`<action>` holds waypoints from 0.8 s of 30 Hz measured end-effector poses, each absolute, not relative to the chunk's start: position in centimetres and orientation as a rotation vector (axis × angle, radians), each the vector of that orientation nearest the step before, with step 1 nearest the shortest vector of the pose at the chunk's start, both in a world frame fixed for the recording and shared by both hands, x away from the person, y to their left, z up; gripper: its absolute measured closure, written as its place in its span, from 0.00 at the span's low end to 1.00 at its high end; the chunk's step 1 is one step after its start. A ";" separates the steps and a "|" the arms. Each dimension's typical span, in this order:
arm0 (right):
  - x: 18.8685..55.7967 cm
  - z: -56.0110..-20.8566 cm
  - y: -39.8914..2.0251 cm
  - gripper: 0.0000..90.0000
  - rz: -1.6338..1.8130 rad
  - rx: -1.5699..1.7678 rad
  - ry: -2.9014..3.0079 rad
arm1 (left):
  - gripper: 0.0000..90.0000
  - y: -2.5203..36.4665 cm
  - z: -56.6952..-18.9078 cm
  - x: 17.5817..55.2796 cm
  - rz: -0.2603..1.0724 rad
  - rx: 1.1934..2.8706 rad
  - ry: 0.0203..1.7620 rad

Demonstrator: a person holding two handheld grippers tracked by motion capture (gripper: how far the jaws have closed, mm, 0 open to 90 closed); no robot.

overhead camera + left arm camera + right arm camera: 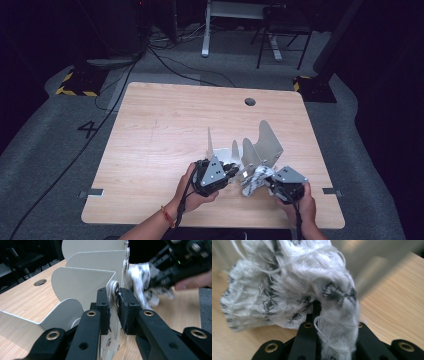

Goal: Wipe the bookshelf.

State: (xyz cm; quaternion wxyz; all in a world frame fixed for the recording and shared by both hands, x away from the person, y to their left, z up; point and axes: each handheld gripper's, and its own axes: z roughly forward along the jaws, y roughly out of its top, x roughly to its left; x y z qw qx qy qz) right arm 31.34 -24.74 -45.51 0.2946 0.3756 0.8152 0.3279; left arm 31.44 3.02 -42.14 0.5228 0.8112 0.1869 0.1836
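The left gripper (113,312) had its jaws pressed nearly together, pinching the edge of the white sheet-metal divider rack (82,285) that stood on the pale wooden table (160,135). The right gripper (317,322) was clamped on 1 crumpled white knitted cloth with black pattern (287,290), just beside the rack's near right end. I counted 2 grippers, 1 rack with 4 upright fins, and 1 cloth.

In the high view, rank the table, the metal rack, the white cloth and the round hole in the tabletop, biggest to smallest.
1. table
2. metal rack
3. white cloth
4. round hole
The hole lies farther from the camera, but it still looks clearly smallest.
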 end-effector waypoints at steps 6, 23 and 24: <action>32.4 -43.8 -28.2 0.92 0.922 1.127 2.016 | 0.88 3.0 -42.2 31.5 0.435 1.938 0.450; 28.7 -40.7 -22.2 0.92 1.066 0.867 2.097 | 0.87 2.8 -42.1 31.5 0.422 1.937 0.454; 28.9 -41.1 -21.7 0.92 1.049 0.857 2.110 | 0.86 2.8 -42.1 31.5 0.424 1.938 0.455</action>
